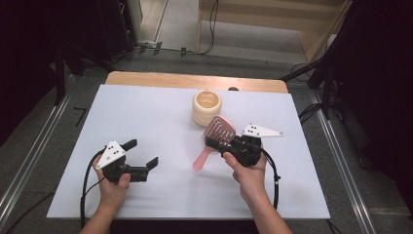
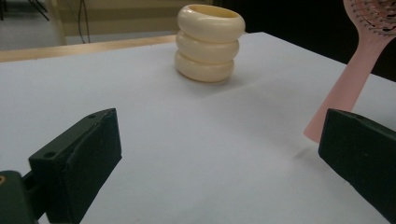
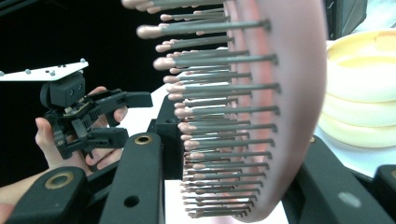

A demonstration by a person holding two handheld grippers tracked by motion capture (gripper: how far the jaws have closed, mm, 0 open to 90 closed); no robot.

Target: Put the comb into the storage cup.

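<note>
Right gripper (image 1: 217, 142) jaws tight on pink hairbrush (image 1: 217, 133); left gripper (image 1: 144, 152) jaws wide, empty.

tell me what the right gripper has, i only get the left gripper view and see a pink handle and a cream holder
Observer: The right gripper is shut on the head of a pink brush, bristles showing in its own view.
Operator: is the brush on the table
Observer: From the high view the handle tip hangs down toward the table; I can't tell if it touches.
Operator: how near is the holder
Observer: The holder stands upright just behind the brush head, with its top open.
</note>
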